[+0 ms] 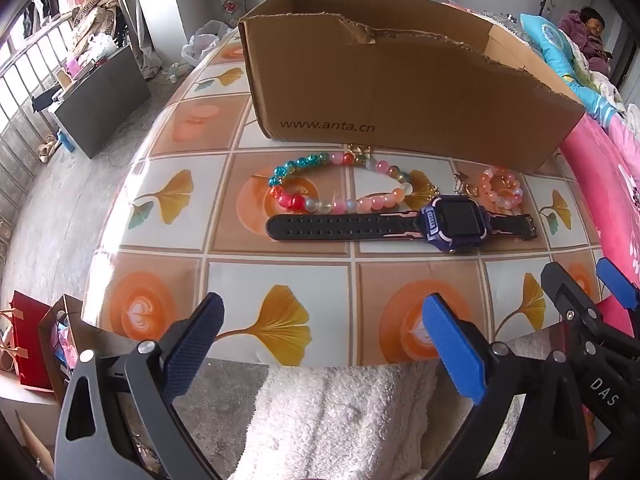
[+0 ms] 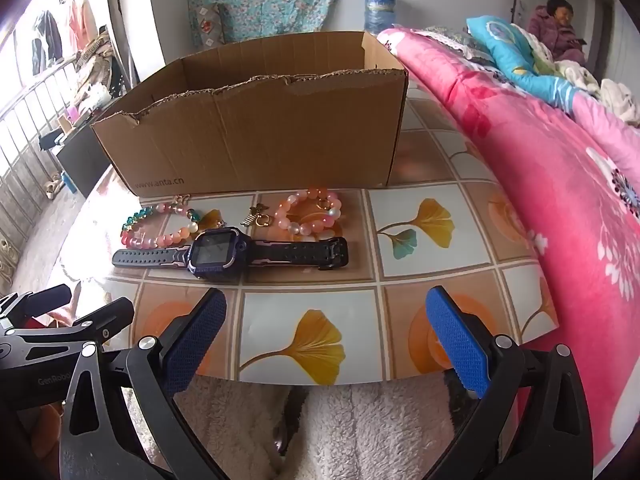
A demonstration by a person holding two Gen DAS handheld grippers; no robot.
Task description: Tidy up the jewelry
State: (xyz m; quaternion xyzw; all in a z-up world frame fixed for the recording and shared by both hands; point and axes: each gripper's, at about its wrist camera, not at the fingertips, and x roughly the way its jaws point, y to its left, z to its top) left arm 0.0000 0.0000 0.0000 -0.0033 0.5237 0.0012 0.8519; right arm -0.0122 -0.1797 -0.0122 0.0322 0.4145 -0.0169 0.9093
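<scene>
Tongs (image 1: 320, 332) (image 2: 326, 328) agape, tilted tableward

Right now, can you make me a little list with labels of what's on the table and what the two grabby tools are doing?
surface: patterned tablecloth
box: open cardboard box at the back
long bracelet: colourful beaded bracelet, in front of the box
small bracelet: pink beaded bracelet, coiled beside it
watch: purple smartwatch, strap flat, nearest the tools
left tool: open, empty, above table's near edge
right tool: open, empty, above table's near edge
in box yet: cannot tell
</scene>
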